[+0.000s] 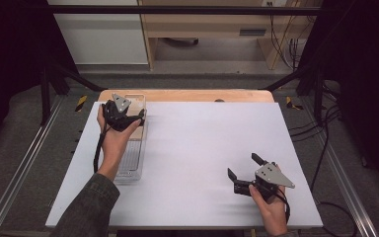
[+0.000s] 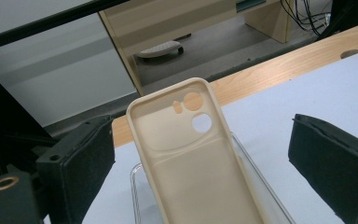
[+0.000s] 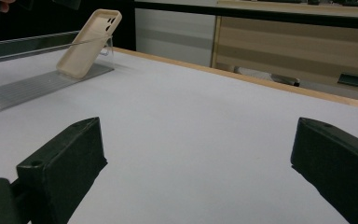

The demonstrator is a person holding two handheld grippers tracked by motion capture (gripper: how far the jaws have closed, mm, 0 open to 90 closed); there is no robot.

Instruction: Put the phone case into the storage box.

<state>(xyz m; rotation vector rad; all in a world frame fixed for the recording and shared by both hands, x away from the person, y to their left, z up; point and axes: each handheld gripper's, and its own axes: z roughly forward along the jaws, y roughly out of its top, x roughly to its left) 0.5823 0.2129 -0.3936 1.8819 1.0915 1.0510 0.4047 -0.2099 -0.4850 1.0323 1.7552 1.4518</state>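
Observation:
A beige phone case (image 2: 191,154) leans tilted on the far end of a clear plastic tray (image 2: 265,186), its camera cut-outs uppermost. My left gripper (image 2: 203,133) hangs open around the case, with a gap between each pad and the case's edges. From above, the left gripper (image 1: 137,117) is at the tray's (image 1: 131,160) far end, over the case (image 1: 138,130). My right gripper (image 1: 244,166) rests open near the table's front right with nothing between its jaws. In the right gripper view, that gripper (image 3: 193,140) faces the case (image 3: 87,42) and the tray (image 3: 28,88) far across the table.
A white sheet (image 1: 202,138) covers the table, with a wooden strip (image 1: 187,95) bare along the far edge. Black frame bars and cables stand beyond the table on both sides. A wooden desk (image 1: 202,29) stands behind.

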